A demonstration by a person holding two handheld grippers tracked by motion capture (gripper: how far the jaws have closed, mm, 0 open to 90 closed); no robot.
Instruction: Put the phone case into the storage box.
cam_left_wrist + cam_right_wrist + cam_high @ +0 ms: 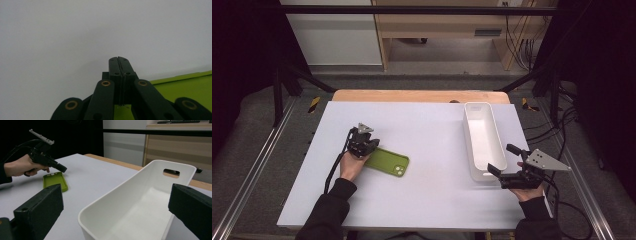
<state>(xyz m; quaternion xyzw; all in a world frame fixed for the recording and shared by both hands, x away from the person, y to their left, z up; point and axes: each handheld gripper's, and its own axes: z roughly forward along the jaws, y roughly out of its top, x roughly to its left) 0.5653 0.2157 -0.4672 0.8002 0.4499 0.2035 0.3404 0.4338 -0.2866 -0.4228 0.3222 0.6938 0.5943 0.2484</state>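
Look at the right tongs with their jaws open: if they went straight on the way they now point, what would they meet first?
Most likely the near end of the white bin. The right tongs stand open with that end between the jaws, though depth is hard to judge.

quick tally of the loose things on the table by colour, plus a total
green: 1, the phone case, lying flat by the left gripper
white: 1, the long bin, empty, in front of the right gripper
total: 2
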